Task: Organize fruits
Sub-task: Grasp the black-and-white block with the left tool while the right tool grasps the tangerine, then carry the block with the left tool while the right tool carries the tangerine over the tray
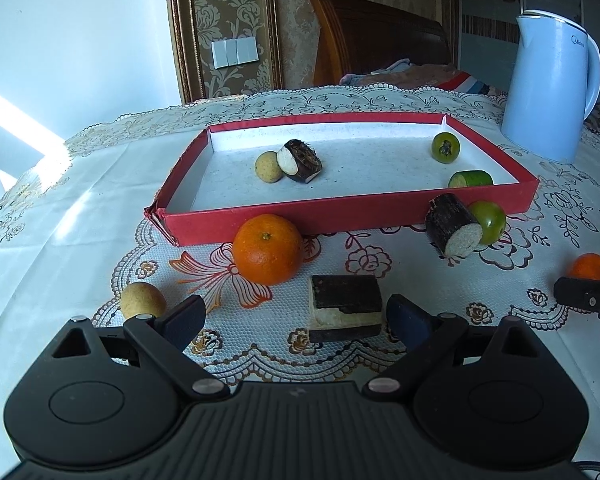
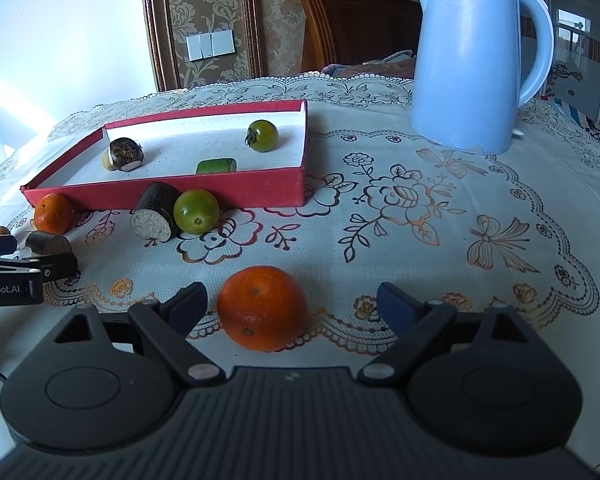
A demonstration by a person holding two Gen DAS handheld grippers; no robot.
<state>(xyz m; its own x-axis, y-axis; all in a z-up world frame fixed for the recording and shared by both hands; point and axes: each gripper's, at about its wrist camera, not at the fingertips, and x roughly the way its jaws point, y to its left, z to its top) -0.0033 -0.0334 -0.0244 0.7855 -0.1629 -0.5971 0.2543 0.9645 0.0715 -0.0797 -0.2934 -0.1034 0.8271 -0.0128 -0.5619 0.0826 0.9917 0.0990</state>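
Observation:
My left gripper (image 1: pixel 296 318) is open around a dark-skinned cane piece (image 1: pixel 345 307) lying on the cloth; its right finger stands close beside the piece and the left finger is well clear. My right gripper (image 2: pixel 292 304) is open around an orange (image 2: pixel 262 308), with gaps on both sides. The red tray (image 1: pixel 300 216) holds a yellowish round fruit (image 1: pixel 268 166), a cane piece (image 1: pixel 302 160), a green tomato (image 1: pixel 445 147) and a green cut piece (image 1: pixel 471 179). In front of it lie another orange (image 1: pixel 268 249), a cane piece (image 1: pixel 452 230), a green tomato (image 1: pixel 489 222) and a small yellowish fruit (image 1: pixel 142 300).
A light blue kettle (image 2: pixel 472 60) stands at the back right of the table, beside the tray's right end. A lace-patterned tablecloth (image 2: pixel 420 208) covers the table. A wooden headboard and bedding are behind the table.

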